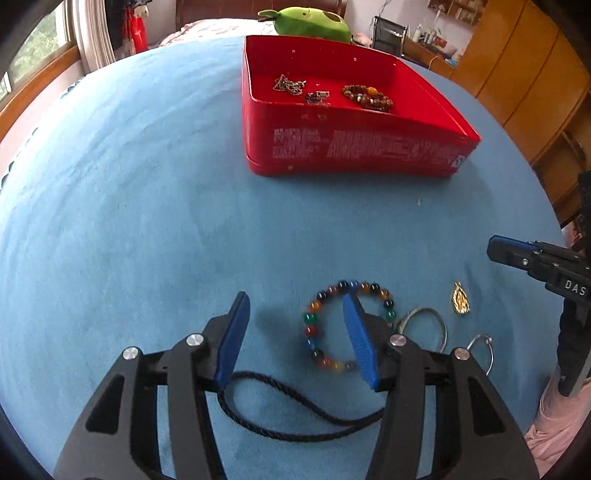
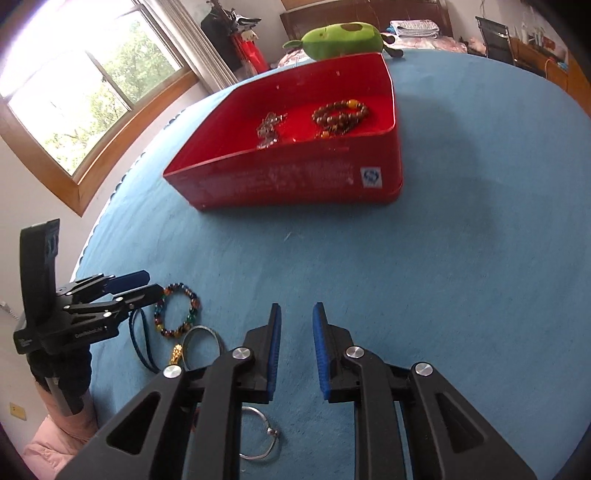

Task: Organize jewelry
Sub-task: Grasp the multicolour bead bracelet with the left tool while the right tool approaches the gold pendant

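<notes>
Blue cloth [image 1: 147,206] covers a round table in a bedroom, with a window [image 2: 85,92] on one side and wooden cupboards [image 1: 517,74] on the other. Toward the far side of the table sits a red tin [image 1: 354,147], lid off. Inside it lie a silver chain [image 1: 290,85], a small metal piece [image 1: 317,97] and a brown bead bracelet [image 1: 367,96]. Behind the tin rests a green plush toy [image 1: 314,24].

On the near part of the cloth the loose jewelry is gathered close together. A multicolour bead bracelet [image 1: 314,328] lies flat; just beside it sits a silver bangle [image 1: 424,321], then a gold pendant [image 1: 460,303], and nearer the edge a thin silver ring bangle with a bead clasp [image 2: 258,435]. A dark braided cord [image 1: 295,421] loops under the left claw.

The left claw [image 1: 295,332] hangs over the bead bracelet with its blue pads about half apart; one pad stands over the bracelet's ring, the other over bare cloth. Nothing is gripped between them. The right claw [image 2: 296,347] points down at bare cloth to the side of the jewelry, its pads parted by only a narrow gap and holding nothing. The thin ring bangle lies partly under its left finger in the right wrist view. A pink sleeve [image 2: 55,435] shows at the table's edge.
</notes>
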Demonstrator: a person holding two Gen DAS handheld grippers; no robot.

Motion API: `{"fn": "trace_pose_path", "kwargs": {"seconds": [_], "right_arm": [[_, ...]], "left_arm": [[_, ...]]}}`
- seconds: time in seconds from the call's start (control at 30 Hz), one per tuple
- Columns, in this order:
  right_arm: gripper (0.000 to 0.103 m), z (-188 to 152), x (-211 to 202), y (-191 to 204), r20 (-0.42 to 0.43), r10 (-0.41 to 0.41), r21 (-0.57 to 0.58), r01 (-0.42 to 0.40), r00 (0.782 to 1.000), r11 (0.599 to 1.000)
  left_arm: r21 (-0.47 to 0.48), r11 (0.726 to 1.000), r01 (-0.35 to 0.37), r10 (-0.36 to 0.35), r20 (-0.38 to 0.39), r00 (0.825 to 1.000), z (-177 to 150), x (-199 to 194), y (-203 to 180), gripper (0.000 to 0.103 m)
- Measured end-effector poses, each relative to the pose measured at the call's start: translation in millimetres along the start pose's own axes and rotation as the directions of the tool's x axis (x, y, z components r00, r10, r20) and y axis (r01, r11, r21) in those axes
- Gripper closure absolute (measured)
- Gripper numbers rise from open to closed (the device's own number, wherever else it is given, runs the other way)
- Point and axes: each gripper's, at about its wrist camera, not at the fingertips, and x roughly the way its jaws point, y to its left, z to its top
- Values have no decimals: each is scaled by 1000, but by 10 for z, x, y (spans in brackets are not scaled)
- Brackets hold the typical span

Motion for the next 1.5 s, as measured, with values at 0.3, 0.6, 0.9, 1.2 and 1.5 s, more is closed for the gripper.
{"fn": "trace_pose_path", "kwargs": {"seconds": [0.3,0.6,0.9,1.2,1.5], "right_arm": [[85,-74,56,26,-6,16,2,-16,1000,1000],[84,-131,171,109,-40,17,-11,-18,999,1000],[84,-217,231,233,-70,21,-35,-24,997,999],[80,-270,294,317,-83,-6,-68,0,997,998],[77,-324,307,424,-79,-33,-123,23,996,992]], "left_arm": [[57,998,-13,14,-14,1000,-114,84,-135,53],[92,990,-106,104,31,994,-79,186,-208,93],[30,996,-79,78,41,996,-7,159,-88,97],[17,998,-64,64,43,997,-30,122,-18,97],[14,998,-57,56,44,997,-28,126,-12,96]]}}
